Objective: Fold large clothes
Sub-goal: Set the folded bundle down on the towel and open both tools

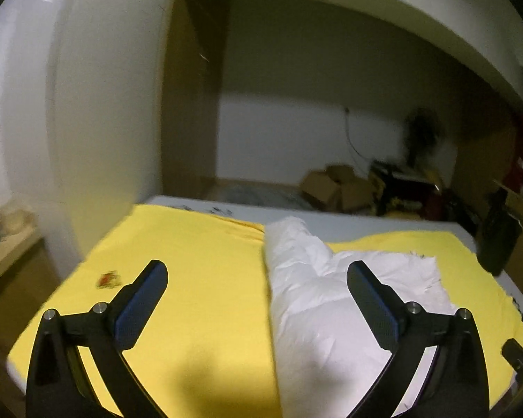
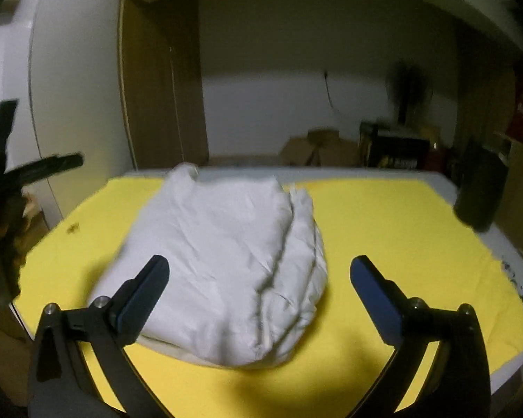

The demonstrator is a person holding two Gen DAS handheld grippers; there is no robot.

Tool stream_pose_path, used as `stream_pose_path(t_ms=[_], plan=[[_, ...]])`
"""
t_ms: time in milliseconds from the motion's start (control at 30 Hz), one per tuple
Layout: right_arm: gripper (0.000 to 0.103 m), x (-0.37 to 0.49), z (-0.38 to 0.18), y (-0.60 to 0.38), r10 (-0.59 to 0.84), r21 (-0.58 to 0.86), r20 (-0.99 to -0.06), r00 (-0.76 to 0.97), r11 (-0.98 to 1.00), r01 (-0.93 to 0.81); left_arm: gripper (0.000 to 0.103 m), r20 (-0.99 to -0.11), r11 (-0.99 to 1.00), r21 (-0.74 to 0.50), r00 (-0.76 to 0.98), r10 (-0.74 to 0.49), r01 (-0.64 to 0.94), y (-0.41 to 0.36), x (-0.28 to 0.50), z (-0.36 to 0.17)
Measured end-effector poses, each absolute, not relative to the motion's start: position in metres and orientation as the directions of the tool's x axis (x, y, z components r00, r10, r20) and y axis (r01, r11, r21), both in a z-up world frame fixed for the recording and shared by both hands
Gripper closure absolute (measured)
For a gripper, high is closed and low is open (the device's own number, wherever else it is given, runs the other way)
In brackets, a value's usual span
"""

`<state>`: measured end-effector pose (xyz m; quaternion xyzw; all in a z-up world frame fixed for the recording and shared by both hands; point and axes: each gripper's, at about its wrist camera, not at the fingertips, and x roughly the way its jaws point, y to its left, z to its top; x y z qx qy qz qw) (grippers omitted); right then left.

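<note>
On my far left stood a big white wall (image 1: 87, 104), and a brown wooden closet (image 1: 188, 104) was next to it. A yellow sheet (image 1: 198, 278) covered the table in front of me. It had a tiny red and dark speck (image 1: 108, 278) on its left part.

My left gripper (image 1: 257, 270) was wide open and held nothing. Its fingers (image 1: 146, 289) hung above the yellow sheet. The white puffy garment (image 1: 307, 299) lay on the sheet, mostly under my left gripper's right finger.

My right gripper (image 2: 259, 268) was wide open too, and it held nothing. The white puffy garment (image 2: 226, 261) lay folded in a soft heap in the middle of the sheet (image 2: 401, 244), between and past my right fingers (image 2: 373, 289). Nothing sat on top of it.

Behind the table were brown cardboard boxes (image 1: 334, 188) on the floor. Farther right stood a dark fan (image 2: 408, 87) and a black box (image 2: 394, 153). A dark, blurry thing (image 2: 481, 195) stood at the table's right edge, well away from the garment.
</note>
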<state>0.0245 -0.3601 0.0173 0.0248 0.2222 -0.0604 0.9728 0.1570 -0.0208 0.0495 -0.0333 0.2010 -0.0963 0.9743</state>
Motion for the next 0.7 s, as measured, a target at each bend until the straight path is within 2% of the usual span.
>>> stream_pose_path(t_ms=[133, 233, 333, 500, 700], plan=[[0.000, 0.013, 0.016, -0.344, -0.114, -0.017, -0.471, 0.875, 0.993, 0.120, 0.000, -0.377, 0.993, -0.057, 0.919, -0.119, 0.105, -0.015, 0.101, 0.052], [0.000, -0.009, 0.014, -0.318, -0.096, -0.039, -0.469, 0.878, 0.995, 0.088, 0.000, -0.443, 0.997, -0.013, 0.893, -0.075, 0.077, -0.009, 0.071, 0.041], [0.000, -0.040, 0.012, -0.295, -0.045, -0.038, -0.471, 0.881, 0.999, 0.031, 0.000, -0.490, 0.996, -0.045, 0.867, -0.092, 0.081, -0.003, 0.042, 0.024], [0.000, -0.075, 0.008, -0.266, -0.091, -0.110, -0.452, 0.888, 0.993, 0.045, 0.000, -0.532, 0.999, 0.031, 0.846, 0.025, -0.010, 0.002, 0.007, -0.001], [0.000, -0.081, 0.013, -0.251, -0.083, -0.107, -0.488, 0.869, 0.994, 0.035, 0.000, -0.525, 0.999, 0.031, 0.851, 0.007, 0.011, 0.006, -0.007, -0.007]])
